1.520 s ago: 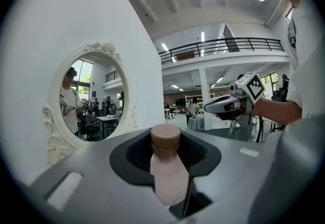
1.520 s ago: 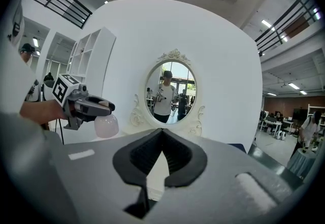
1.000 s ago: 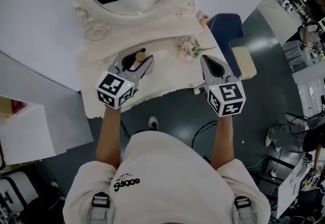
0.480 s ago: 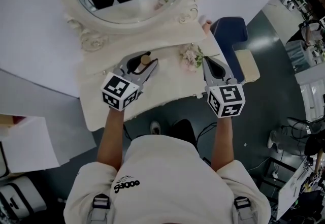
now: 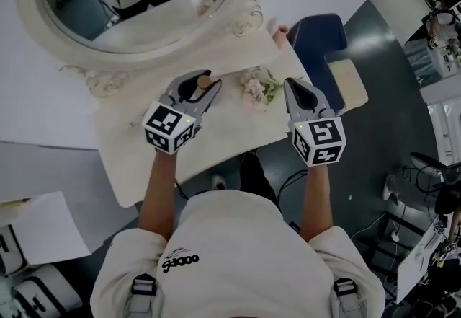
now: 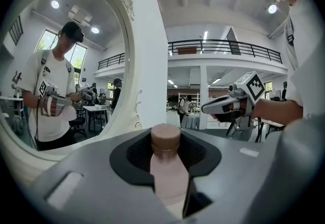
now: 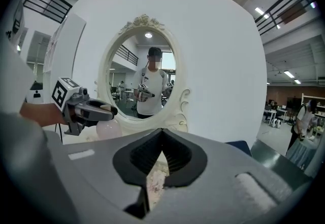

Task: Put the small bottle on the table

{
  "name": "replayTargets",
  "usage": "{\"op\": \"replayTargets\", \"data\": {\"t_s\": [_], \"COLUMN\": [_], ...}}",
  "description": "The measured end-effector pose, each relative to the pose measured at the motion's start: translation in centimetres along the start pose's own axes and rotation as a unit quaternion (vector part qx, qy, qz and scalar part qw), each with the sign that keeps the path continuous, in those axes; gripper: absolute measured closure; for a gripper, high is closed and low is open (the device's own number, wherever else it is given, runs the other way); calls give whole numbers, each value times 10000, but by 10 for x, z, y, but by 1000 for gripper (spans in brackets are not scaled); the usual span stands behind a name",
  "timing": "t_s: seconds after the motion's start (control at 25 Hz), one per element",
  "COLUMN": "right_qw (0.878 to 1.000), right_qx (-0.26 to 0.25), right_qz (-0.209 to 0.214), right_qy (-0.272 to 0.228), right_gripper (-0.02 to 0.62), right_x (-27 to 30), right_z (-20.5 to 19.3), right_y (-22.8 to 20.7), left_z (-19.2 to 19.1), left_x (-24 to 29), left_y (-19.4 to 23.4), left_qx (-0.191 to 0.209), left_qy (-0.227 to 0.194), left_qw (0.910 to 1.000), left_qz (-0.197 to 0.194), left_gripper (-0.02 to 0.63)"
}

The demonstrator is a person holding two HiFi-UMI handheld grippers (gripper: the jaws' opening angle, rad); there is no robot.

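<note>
The left tool [image 5: 204, 84] is clamped on the small pale-pink bottle with a brown cap [image 6: 166, 164], holding it over the cream-white counter [image 5: 137, 165] before the oval mirror [image 5: 130, 14]. The right tool [image 5: 294, 87] is closed and empty. The step looks like placement: lower the bottle until its base rests, then let go. Only the head view shows the bare counter nearby, and only the left gripper view shows the grip at the bottle's neck.
</note>
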State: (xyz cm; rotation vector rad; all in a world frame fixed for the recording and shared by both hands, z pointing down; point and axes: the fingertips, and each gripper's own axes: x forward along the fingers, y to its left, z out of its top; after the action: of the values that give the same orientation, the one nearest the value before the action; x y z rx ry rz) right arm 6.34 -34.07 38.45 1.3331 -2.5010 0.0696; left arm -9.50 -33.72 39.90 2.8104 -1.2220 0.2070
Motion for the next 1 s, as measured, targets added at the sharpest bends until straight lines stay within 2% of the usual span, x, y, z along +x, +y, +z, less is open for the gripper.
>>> {"op": "replayTargets", "data": {"t_s": [0.4,0.56,0.72,1.0], "right_qw": [9988,9979,9962,9925], "right_qx": [296,397,550,775], "right_qz": [36,107,148,204], "right_qy": [394,508,652,925], "right_gripper": [592,592,592,592], "right_x": [74,98,119,151], "right_z": [-31,-44,-62,-89], "right_y": [-83,-103,-126,-152], "left_z": [-25,-44,-64,-87], "left_x": [134,180,225,284], "left_y": [36,48,56,67], "left_qx": [-60,75,-38,71], "left_qy": [329,511,672,926], "left_qw": [9992,9985,9975,9951], "left_qz": [-198,-177,-233,-346], "left_gripper": [462,462,462,462]}}
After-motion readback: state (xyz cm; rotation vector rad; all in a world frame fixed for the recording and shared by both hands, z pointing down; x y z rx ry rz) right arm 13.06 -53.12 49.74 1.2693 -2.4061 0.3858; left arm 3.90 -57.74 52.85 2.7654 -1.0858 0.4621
